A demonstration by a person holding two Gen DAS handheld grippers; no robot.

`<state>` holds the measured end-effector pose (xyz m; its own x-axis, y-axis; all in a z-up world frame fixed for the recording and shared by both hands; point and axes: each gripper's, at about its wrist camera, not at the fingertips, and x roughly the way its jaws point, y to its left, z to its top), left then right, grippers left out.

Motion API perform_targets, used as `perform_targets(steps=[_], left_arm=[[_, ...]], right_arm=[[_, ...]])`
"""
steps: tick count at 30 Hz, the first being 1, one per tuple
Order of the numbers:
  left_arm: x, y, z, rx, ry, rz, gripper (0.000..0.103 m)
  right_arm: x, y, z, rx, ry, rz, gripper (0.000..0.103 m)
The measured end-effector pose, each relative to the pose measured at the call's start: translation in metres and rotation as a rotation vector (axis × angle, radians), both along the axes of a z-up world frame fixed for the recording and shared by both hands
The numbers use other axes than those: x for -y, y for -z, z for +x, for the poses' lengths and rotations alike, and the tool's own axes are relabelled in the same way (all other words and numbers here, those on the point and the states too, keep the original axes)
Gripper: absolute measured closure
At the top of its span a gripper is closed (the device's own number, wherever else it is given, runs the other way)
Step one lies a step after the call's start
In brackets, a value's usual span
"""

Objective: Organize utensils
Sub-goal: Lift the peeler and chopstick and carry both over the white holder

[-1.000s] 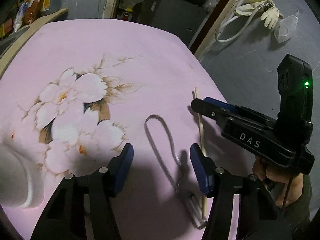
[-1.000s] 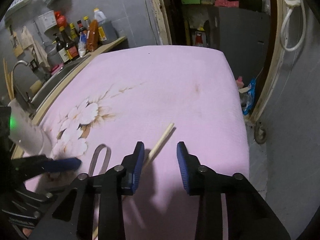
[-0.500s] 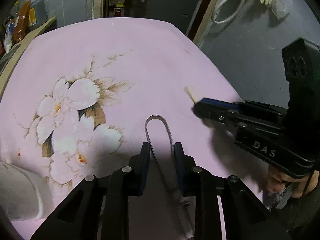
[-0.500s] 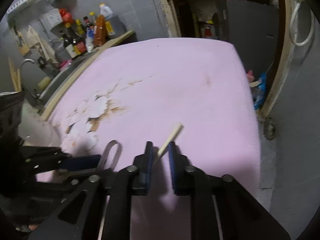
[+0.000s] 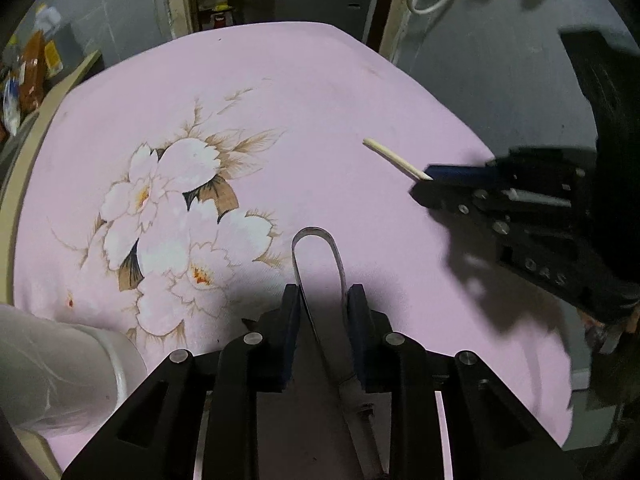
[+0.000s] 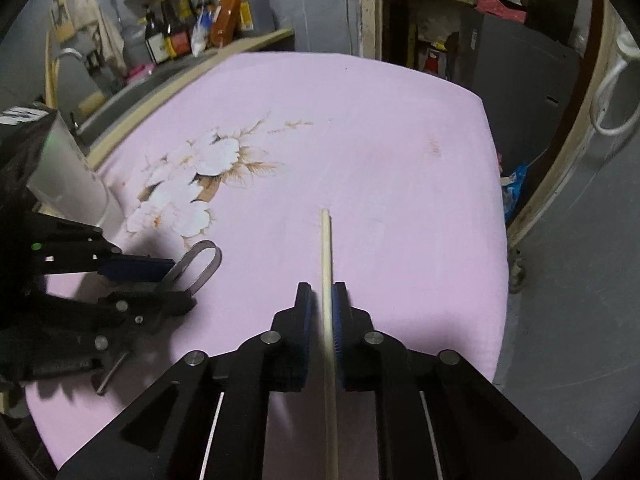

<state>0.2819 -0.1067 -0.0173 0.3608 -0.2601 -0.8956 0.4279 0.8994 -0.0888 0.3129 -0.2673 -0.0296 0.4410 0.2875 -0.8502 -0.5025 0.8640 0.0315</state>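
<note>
My left gripper (image 5: pixel 323 292) is shut on a metal loop-shaped utensil (image 5: pixel 316 236). Its blue pads press both sides of the band, and the rounded end sticks out ahead over the pink flowered cloth (image 5: pixel 280 80). My right gripper (image 6: pixel 322 288) holds a pale wooden chopstick (image 6: pixel 326 248) that points straight ahead between its pads. Those jaws are opening slightly, but the stick is still gripped. The left wrist view shows the right gripper (image 5: pixel 424 184) to the right with the chopstick (image 5: pixel 394 158) tip jutting out. The right wrist view shows the left gripper (image 6: pixel 176 280) with the utensil (image 6: pixel 208 246).
A white cylindrical container (image 5: pixel 60 368) stands at the near left edge of the table, also in the right wrist view (image 6: pixel 60 168). Bottles (image 6: pixel 176 32) line a counter beyond the table's left side. The cloth's right edge (image 6: pixel 496 240) drops to grey floor.
Both grippers closed: the left on the metal loop utensil, the right on the chopstick. The chopstick swung from diagonal to straight ahead between the right pads, and both views rolled.
</note>
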Motion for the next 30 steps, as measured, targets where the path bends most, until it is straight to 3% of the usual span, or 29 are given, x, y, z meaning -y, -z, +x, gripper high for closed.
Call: perform_targets(steps=[3, 5, 9, 14, 22, 30], left_arm=[[-0.008, 0.001, -0.003, 0.013, -0.032, -0.046, 0.085], [-0.02, -0.001, -0.01, 0.043, -0.065, -0.081, 0.085], [-0.037, -0.016, -0.034, 0.194, -0.09, -0.119, 0.085], [-0.052, -0.046, -0.073, 0.44, -0.134, -0.202, 0.085], [-0.068, -0.104, -0.102, 0.741, -0.187, -0.289, 0.085], [-0.097, -0.153, -0.125, 0.89, -0.229, -0.31, 0.085]], right_arm=[[0.003, 0.001, 0.002, -0.005, 0.033, 0.029, 0.099], [0.012, -0.003, -0.002, -0.005, 0.064, 0.1, 0.1], [0.031, -0.019, -0.025, 0.072, 0.138, 0.247, 0.1], [0.03, -0.05, -0.074, 0.304, 0.176, 0.372, 0.1], [-0.007, -0.093, -0.121, 0.662, 0.125, 0.441, 0.1], [-0.032, -0.136, -0.116, 0.813, 0.074, 0.598, 0.1]])
